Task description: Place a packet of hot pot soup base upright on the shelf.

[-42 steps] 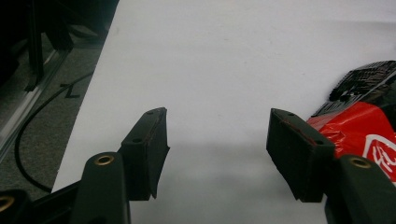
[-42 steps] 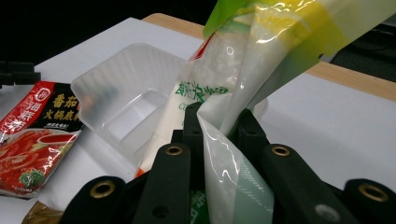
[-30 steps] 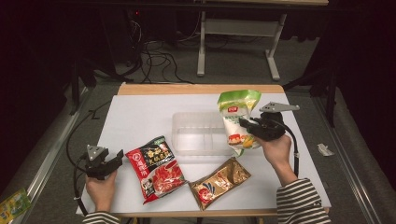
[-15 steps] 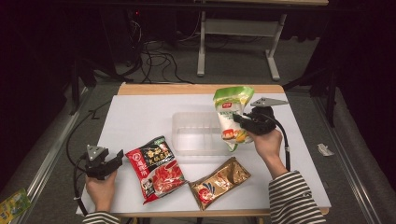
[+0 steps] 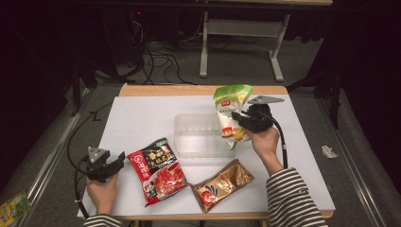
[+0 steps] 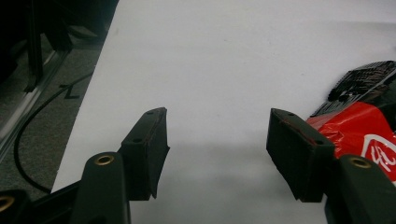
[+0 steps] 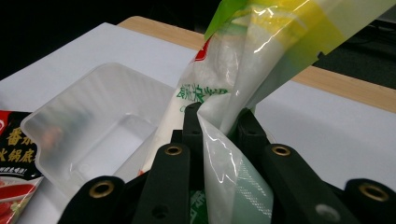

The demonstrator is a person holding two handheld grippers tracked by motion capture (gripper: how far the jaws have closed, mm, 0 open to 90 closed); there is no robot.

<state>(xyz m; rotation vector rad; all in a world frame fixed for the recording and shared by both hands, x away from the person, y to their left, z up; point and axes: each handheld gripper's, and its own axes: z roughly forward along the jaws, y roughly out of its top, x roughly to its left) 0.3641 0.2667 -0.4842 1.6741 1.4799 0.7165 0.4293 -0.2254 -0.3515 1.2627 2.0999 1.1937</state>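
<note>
Right tongs (image 5: 236,118) clench a green-and-white bag (image 5: 229,113) at mid-height, holding it upright above the right edge of a clear plastic tray (image 5: 196,137) at the centre of the white worktop (image 5: 142,118). In the right gripper view the black jaws pinch a fold of the bag's film, its green top rising beyond them and the tray lying to the left. Left tongs (image 6: 217,140) rest released at the worktop's near left corner, nothing between the jaws, a red sachet (image 5: 156,170) just to their right. A gold sachet (image 5: 222,184) lies near the front edge, in front of the tray.
</note>
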